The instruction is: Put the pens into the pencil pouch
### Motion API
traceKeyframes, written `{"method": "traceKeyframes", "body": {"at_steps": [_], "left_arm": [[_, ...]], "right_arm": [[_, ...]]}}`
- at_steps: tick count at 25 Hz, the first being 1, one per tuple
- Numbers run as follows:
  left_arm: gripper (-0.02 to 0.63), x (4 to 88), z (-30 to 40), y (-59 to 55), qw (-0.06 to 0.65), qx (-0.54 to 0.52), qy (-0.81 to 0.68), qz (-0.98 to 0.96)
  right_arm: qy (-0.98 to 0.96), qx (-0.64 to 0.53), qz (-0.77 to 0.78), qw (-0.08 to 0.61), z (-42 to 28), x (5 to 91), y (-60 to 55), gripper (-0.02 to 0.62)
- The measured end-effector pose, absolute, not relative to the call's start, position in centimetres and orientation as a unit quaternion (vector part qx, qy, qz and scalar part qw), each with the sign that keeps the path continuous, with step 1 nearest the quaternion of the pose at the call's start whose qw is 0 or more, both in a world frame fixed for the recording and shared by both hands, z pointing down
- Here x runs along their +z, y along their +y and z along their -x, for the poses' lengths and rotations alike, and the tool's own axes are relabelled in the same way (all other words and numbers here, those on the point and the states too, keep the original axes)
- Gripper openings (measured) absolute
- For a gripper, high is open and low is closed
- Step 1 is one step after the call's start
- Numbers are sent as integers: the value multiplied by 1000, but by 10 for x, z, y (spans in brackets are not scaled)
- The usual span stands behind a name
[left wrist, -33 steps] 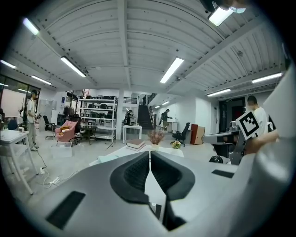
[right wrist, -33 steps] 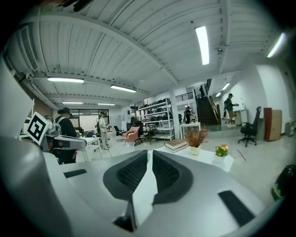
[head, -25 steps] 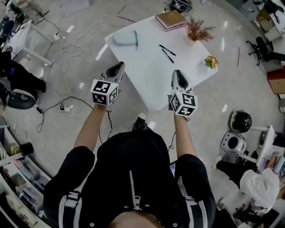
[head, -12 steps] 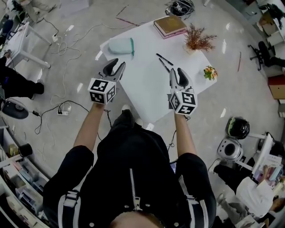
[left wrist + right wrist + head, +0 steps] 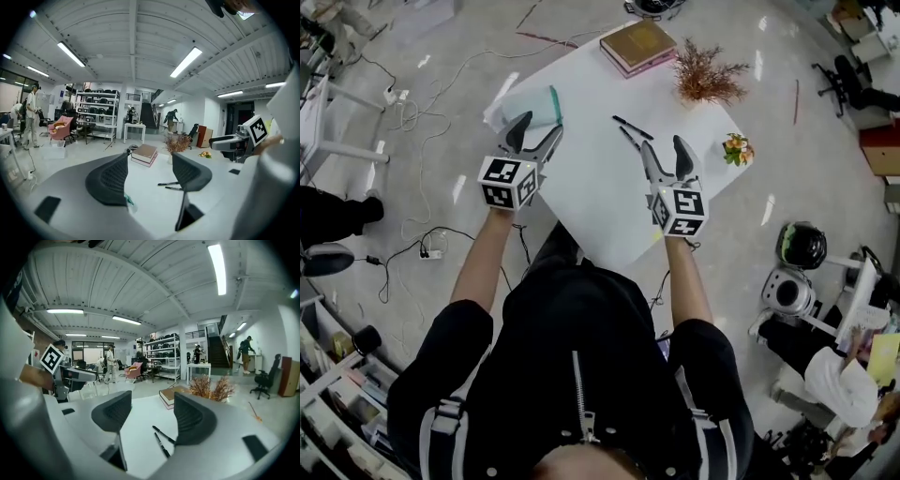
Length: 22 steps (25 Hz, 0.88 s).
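**Reach toward pens and pouch.** Shows both grippers carried farther in over the white table (image 5: 600,192) than a second earlier. Finds the left gripper (image 5: 537,127) above the table's far left corner, jaws just opened from closed to fully apart, with nothing between them. Places the pencil pouch (image 5: 528,105) on that same corner, directly beneath and ahead of the jaw tips. Finds the right gripper (image 5: 663,147) over the table's middle, jaws likewise just spread wide and empty. Places the two pens (image 5: 632,129) side by side on the table top just beyond those tips, untouched. Sets the book (image 5: 637,45) and dried plant (image 5: 705,75) along the table's far edge, apart from the work. Reads as the end of the approach and readiness for a first pickup: probably pouch steadied on the left, pen pinched on the right. Leaves both pens still outside the pouch.
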<state>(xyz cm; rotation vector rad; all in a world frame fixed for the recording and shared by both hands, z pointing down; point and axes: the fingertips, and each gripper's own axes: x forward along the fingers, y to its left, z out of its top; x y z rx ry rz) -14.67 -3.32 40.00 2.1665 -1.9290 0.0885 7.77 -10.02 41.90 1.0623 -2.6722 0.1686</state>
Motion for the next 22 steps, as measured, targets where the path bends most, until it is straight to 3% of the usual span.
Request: {"method": "traceKeyframes", "body": {"at_steps": [22], "left_arm": [[299, 608, 217, -159, 303, 191, -640, -679]], "right_arm": [[-868, 123, -404, 261, -97, 534, -147, 282]]}}
